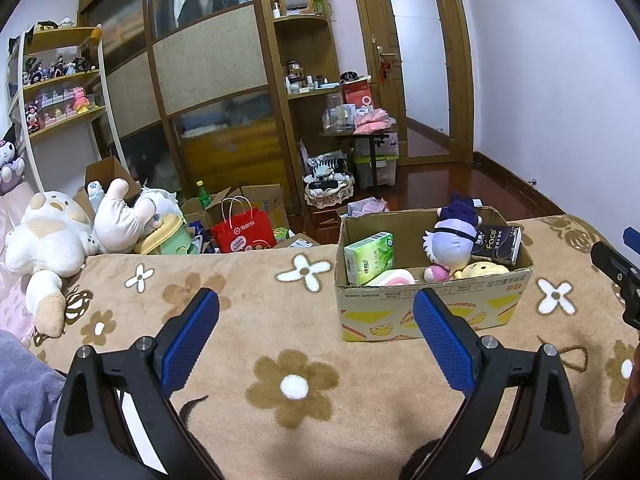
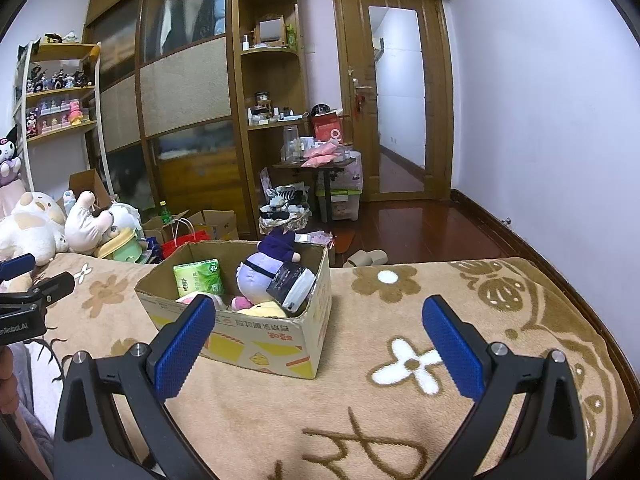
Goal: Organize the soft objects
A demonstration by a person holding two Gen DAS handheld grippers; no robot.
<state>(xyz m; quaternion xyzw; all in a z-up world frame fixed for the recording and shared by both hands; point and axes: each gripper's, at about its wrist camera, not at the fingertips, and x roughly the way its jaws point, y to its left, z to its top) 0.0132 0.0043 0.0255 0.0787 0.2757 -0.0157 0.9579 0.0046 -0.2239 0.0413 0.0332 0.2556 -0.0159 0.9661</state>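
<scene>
Since cardboard box (image 1: 436, 308) serves as collecting bin near foot edge of bed (image 1: 248, 304), purple plush (image 1: 450, 240), tissue packs already inside; left tongs (image 1: 316, 336), right tongs (image 2: 320, 344) both spread apart, empty, hovering; white plush (image 1: 44, 240) waits at bed's far-left edge.

Left gripper (image 1: 316, 324): fingers spread wide, nothing between them. Right gripper (image 2: 318, 330): same, fingers wide apart and empty.

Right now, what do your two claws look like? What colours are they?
Both look alike. The left claw and the right claw each have black, curved plastic arms with round silver bolts. Their fingers carry bright blue pads with a bumpy dotted texture. White lettering runs along the left claw's side in the right wrist view. No cables show.
</scene>
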